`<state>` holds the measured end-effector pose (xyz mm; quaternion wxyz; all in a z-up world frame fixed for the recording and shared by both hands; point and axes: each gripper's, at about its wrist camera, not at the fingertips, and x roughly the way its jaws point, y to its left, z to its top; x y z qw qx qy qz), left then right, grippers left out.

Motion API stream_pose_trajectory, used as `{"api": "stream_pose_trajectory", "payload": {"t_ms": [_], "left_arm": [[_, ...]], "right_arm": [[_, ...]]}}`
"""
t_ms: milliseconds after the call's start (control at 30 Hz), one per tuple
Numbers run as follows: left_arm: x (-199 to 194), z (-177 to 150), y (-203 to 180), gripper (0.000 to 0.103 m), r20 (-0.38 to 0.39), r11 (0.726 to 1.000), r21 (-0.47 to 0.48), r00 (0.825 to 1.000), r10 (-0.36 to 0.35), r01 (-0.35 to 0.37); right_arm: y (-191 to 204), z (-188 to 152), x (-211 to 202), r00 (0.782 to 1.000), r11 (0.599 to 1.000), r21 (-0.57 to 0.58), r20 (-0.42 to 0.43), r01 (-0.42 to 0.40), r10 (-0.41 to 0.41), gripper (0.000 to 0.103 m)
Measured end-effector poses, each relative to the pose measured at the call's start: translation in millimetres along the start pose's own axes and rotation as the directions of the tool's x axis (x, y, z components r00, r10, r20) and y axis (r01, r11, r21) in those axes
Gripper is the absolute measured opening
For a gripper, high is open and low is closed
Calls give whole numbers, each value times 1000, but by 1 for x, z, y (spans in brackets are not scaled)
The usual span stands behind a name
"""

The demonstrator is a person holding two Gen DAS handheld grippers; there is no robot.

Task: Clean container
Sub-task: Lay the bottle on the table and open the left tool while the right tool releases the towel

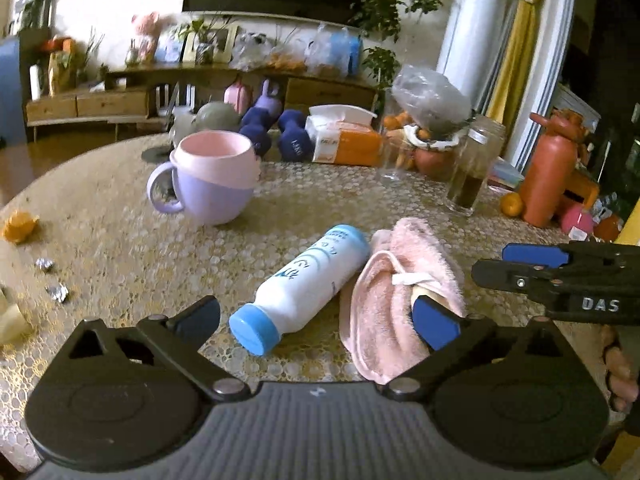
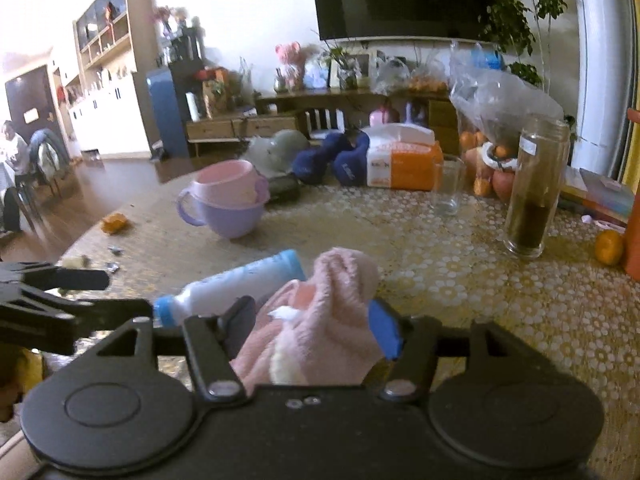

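Note:
A white bottle (image 1: pixel 308 284) with a blue cap lies on the patterned table (image 1: pixel 120 248), between the wide-apart fingers of my open left gripper (image 1: pixel 316 320). Right of it lies a pink cloth (image 1: pixel 396 300), and the left gripper's blue pad overlaps it. In the right wrist view the cloth (image 2: pixel 320 320) bunches between the fingers of my right gripper (image 2: pixel 314 320), which stand partly apart. In the left wrist view that right gripper (image 1: pixel 488 264) ends at the cloth's right edge. A lilac cup (image 1: pixel 212 184) with a pink insert stands upright farther back.
A glass jar (image 1: pixel 472 172) holding dark liquid, an empty glass (image 2: pixel 448 188), a tissue pack (image 1: pixel 344 140), dumbbells (image 1: pixel 294 142) and an orange flask (image 1: pixel 548 176) line the far and right side. Peel (image 1: pixel 20 226) and foil scraps (image 1: pixel 58 292) lie at the left.

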<state>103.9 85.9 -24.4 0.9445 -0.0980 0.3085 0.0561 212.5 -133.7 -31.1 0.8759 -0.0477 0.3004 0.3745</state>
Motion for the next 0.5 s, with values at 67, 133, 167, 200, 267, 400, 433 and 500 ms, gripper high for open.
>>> {"api": "stream_pose_trajectory", "payload": {"t_ms": [67,133,167,200,267,400,433,500], "left_arm": [[-4,-2,-5,103,4,1000,10,1000,-1,1],[-7,-3,-9,103,1,1000,11,1000,-7,6],[-8,-4,-11,103,0,1000,12,1000,-5,5],[-10,-4,-13,103,0,1000,18,1000,-4,4],[-13,-5,-17,103,8,999,35,1000,11,-11],[-20,-7,-23,103,23,999,48,1000,13,-14],[-21,-6,-24,103,20,999,48,1000,9,-10],[-23,-6,-25,103,15,999,50,1000,-2,1]], "right_arm": [[4,-2,-9,1000,1000,3,15,-7,7,63],[5,-3,-17,1000,1000,14,24,-19,18,63],[6,-4,-21,999,1000,17,30,-18,18,64],[7,-6,-24,999,1000,20,34,-18,17,64],[8,-9,-30,999,999,28,39,-19,18,64],[7,-15,-40,999,999,47,44,-10,8,64],[6,-17,-41,999,999,54,44,-7,4,64],[5,-19,-43,999,998,66,41,0,-3,64]]}}
